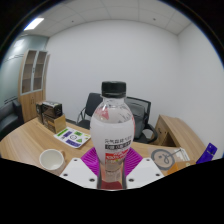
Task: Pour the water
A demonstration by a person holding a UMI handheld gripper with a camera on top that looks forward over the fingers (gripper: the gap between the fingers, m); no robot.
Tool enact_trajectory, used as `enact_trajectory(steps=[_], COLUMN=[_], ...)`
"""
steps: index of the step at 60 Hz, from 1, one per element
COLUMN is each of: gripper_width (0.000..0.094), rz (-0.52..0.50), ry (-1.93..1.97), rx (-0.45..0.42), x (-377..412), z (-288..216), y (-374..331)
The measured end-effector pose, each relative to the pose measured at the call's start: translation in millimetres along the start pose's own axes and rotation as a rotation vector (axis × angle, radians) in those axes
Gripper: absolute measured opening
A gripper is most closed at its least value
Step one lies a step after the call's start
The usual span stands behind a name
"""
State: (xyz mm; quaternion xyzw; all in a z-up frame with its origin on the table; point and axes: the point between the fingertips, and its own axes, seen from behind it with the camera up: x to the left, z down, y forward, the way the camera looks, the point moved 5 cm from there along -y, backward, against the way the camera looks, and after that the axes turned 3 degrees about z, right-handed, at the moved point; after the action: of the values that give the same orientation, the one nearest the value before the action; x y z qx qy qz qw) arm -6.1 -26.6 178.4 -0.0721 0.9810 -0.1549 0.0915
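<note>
A clear plastic water bottle (pixel 113 125) with a black cap and a white-and-red label stands upright between my fingers. My gripper (pixel 112 168) is shut on the bottle, with the magenta pads (pixel 88 157) pressing its lower part on both sides. The bottle is held above the wooden table (pixel 25 145). A cream paper cup (pixel 52 159) stands on the table to the left of the fingers, open side up.
A brown box (pixel 50 113) and a printed card (pixel 72 136) lie on the table at the back left. A black office chair (pixel 138 108) stands behind the bottle. A roll of tape (pixel 165 157) and a purple object (pixel 208 151) lie to the right.
</note>
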Motion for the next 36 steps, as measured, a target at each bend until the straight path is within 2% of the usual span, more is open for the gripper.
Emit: enact_trajectory(steps=[9,18,20,24,29,36], gripper_width=[0.0273,0.0274,0.0275,0.0277,0.0333,0.0507], rz=[-0.041,-0.039,-0.038,-0.035,-0.026,-0.023], ry=[0.111,0.126,0.143,0.149,0.155,0.132], rx=[0.07,0.119,0.073,0.067,0.057,0.091], x=[2.7,3.2,2.7,1.7,1.1,1.8], z=[55.4,100.1,97.2,100.4,99.4,98.9], y=[22.7,36.8,37.8,32.9,31.8,30.0])
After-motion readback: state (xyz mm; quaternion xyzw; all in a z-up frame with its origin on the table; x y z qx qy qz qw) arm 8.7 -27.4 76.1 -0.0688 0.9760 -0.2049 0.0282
